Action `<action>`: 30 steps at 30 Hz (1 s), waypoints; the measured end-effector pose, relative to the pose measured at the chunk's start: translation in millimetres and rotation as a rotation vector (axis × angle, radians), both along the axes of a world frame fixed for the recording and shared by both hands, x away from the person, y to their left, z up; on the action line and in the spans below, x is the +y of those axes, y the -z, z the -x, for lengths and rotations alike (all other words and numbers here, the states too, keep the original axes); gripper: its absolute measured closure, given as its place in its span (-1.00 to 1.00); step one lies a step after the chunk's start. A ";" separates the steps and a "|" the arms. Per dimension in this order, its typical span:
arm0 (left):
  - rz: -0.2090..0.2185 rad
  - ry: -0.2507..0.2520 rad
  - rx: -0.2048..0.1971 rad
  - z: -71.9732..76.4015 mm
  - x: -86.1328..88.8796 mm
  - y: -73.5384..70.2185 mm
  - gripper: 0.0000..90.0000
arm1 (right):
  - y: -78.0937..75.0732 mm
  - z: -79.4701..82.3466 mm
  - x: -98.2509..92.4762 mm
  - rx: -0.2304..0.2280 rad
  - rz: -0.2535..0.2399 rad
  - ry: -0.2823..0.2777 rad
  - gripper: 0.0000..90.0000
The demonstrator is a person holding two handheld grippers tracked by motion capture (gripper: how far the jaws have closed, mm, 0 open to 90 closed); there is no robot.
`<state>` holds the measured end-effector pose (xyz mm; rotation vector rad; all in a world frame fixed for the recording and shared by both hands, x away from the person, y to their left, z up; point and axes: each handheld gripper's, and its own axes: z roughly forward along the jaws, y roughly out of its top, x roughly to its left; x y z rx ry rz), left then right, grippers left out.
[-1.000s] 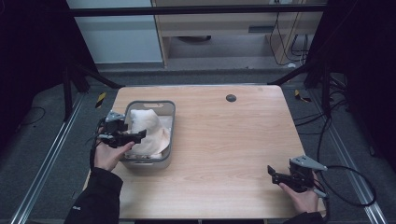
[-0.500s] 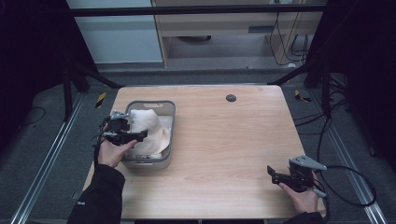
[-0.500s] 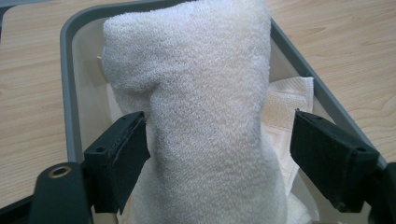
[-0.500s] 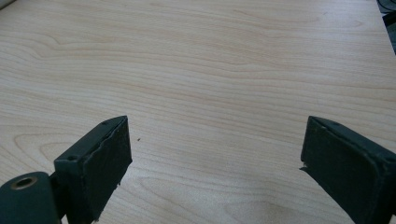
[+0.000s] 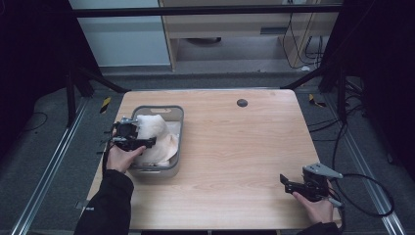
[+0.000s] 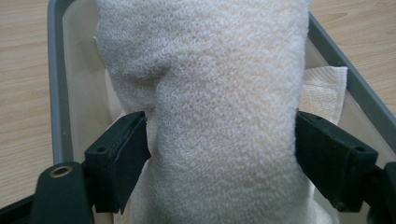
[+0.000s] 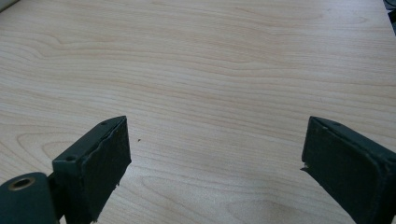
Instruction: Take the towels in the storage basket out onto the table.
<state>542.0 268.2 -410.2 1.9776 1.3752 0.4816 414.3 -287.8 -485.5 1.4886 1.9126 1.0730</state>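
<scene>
Against the frames from a second and half a second back, we see little change: our left gripper (image 5: 147, 142) has drawn slightly toward the near left corner of the grey basket (image 5: 177, 128), and the white towel (image 5: 155, 131) bunched between its jaws has come with it. Our right gripper (image 5: 288, 184) has stayed where it was, low over the wooden table (image 5: 235, 147), well away from the basket toward the near right corner.

In the high view the towel is a pale heap inside the basket, its raised part at the left gripper and the rest slumped toward the basket's right wall. From there we cannot tell how the jaws stand on the cloth.

The left gripper view (image 6: 219, 154) settles that: both black jaws press the flanks of a thick roll of towel (image 6: 205, 93), standing fairly wide because the cloth between them is bulky. Behind the roll we see the basket (image 6: 53, 93) as a grey rim with pale inner walls, and a folded flap of towel lying against the wall at that view's right.

The right gripper view (image 7: 215, 154) shows its jaws spread wide with nothing between them, bare wood grain of the table (image 7: 210, 70) beneath.
</scene>
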 end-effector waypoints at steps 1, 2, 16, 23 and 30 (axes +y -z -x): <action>0.002 -0.003 0.000 -0.6 -0.1 1.1 -0.58 | -0.1 0.0 0.2 0.005 -0.003 -0.001 -0.83; 0.003 -0.002 0.001 -1.1 0.0 1.7 -0.58 | -0.1 0.0 0.2 0.005 -0.003 -0.001 -0.83; -0.040 -0.006 0.008 -2.2 -5.5 7.1 -0.01 | 0.2 -0.2 0.6 0.008 -0.004 -0.009 -0.85; -0.064 -0.012 0.000 -0.2 -8.4 7.0 0.26 | 0.4 -0.3 1.2 0.013 -0.004 -0.010 -0.85; -0.053 -0.011 -0.018 5.6 -9.2 -0.4 0.35 | 0.3 -0.3 1.0 0.013 -0.005 -0.010 -0.85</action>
